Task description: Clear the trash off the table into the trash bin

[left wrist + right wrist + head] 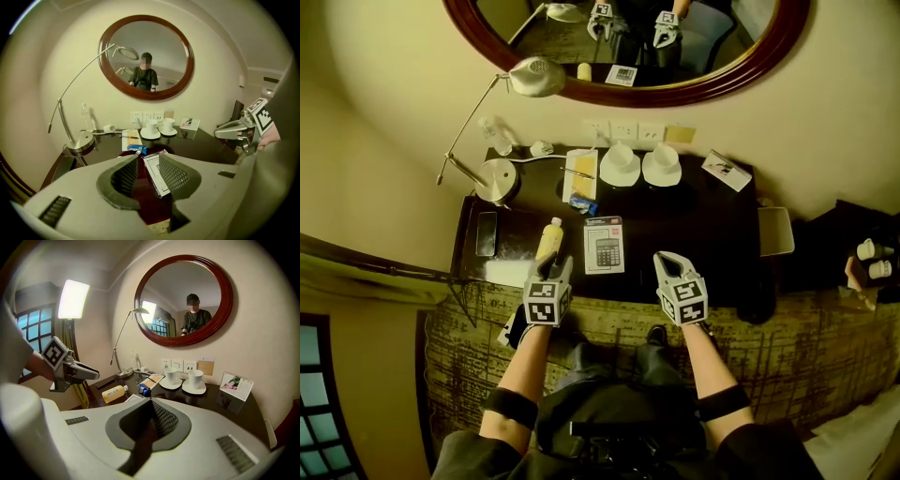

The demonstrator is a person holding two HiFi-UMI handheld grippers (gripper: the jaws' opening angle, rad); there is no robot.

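On the dark table [694, 234] a yellow bottle [549, 236] lies on its side near the front left, also in the right gripper view [114, 393]. A crumpled blue wrapper [581, 202] lies behind it, next to a notepad, and shows in the left gripper view [137, 149]. My left gripper [555, 268] hovers at the table's front edge just before the bottle. Its jaws stand slightly apart with nothing between them [147, 161]. My right gripper [664, 259] hangs over the front edge to the right of a packaged calculator [604, 246], shut and empty [151, 401].
A desk lamp [497, 178] stands at the back left, and a black phone [486, 233] lies by the left edge. Two white cups on saucers [620, 164] [662, 164], a notepad [581, 174] and a card [727, 170] line the back. A pale container [776, 231] sits off the right end.
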